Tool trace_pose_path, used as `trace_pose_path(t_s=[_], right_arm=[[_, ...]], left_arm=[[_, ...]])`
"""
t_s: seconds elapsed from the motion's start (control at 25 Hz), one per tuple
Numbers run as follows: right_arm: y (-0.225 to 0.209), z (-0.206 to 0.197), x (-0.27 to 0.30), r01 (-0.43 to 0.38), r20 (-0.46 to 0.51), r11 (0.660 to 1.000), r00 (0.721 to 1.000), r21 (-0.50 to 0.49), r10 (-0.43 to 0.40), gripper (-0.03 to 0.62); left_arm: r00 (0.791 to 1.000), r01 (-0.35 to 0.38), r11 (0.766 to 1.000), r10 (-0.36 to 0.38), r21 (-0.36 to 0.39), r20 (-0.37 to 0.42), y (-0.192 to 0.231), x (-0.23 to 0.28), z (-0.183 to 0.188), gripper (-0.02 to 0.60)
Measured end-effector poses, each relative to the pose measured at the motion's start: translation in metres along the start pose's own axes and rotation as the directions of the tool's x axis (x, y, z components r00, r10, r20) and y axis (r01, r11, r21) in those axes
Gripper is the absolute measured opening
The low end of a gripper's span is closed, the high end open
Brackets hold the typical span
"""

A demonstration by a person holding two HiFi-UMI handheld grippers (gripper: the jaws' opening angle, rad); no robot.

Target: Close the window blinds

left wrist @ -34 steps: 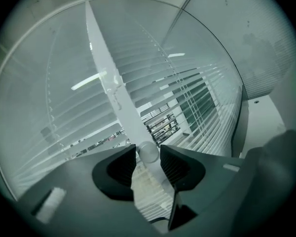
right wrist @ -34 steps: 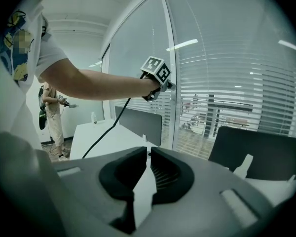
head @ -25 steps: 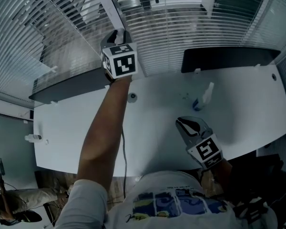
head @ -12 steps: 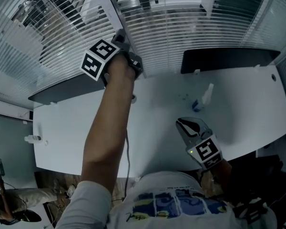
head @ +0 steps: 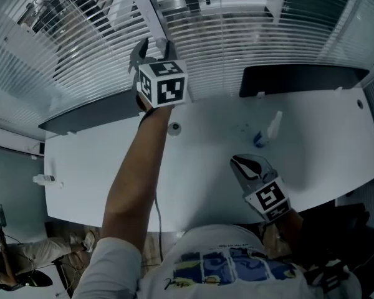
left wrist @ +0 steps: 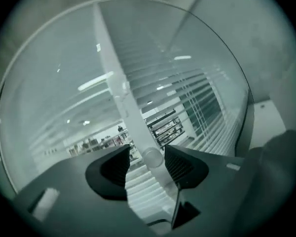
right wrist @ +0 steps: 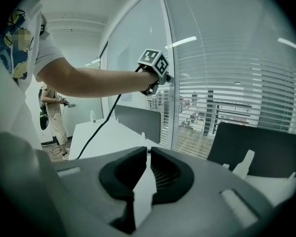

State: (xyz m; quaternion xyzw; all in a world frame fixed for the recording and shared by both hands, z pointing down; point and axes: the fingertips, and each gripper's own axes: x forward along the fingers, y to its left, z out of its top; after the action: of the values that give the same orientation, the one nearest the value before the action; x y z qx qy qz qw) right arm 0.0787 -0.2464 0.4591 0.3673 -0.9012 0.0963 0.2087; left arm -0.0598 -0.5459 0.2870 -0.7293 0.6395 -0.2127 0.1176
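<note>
Two grippers in shot. Far left and across the whole window: blinds (head: 43, 61), thin pale horizontal slats, tilted open enough to see through the gaps.

Left gripper (head: 153, 47) up at full arm's reach against the window, just beside the white upright post (head: 143, 5) between two blind sections. Jaws parted to a middling gap, black ribbed pads. Clear wand (left wrist: 152, 158) in that gap: smooth, translucent, round in section, running up in front of the slats. Nearer the right-hand jaw, open space on the other side, not clamped. Contact with that jaw: cannot tell. Black cable (head: 157, 204) trailing down under the arm.

Below: white desk (head: 100, 167), smooth top, rounded corners. Two dark flat panels (head: 299, 76) upright along its back edge, under the blinds.

Further right: spray bottle (head: 266, 128) standing on the desk, pale trigger head, bluish base.

Right gripper (head: 246, 162) low over the desk's near side, well apart from blinds and wand. Jaws together, only a sliver of light between the pads, nothing held.
</note>
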Motion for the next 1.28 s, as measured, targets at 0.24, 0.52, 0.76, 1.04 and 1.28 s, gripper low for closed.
trace_pose_path(t_s=[0.24,0.52,0.76,1.04,1.28], right_arm=[[0.000,0.000,0.000,0.000,0.000,1.000,1.000,0.001,0.000,0.017],[-0.005,-0.003,-0.001,0.013,-0.010,1.000,1.000,0.003,-0.013,0.017],[-0.005,-0.001,-0.001,0.009,-0.003,1.000,1.000,0.022,-0.009,0.017],[-0.004,-0.005,-0.001,0.013,-0.010,1.000,1.000,0.011,-0.013,0.017],[-0.004,-0.004,-0.001,0.012,-0.013,1.000,1.000,0.018,-0.012,0.017]], left_arm=[[0.999,-0.024,0.957,0.029,0.288,-0.015,-0.017,0.005,-0.007,0.216],[0.999,-0.036,0.975,0.042,0.218,-0.021,-0.013,0.011,-0.008,0.133],[0.999,0.018,0.982,-0.023,-0.187,-0.026,-0.003,0.009,-0.010,0.132],[0.994,0.094,0.744,-0.112,-0.662,0.015,0.001,0.008,-0.016,0.131],[0.988,0.129,0.576,-0.141,-0.808,0.057,0.004,0.009,-0.019,0.131]])
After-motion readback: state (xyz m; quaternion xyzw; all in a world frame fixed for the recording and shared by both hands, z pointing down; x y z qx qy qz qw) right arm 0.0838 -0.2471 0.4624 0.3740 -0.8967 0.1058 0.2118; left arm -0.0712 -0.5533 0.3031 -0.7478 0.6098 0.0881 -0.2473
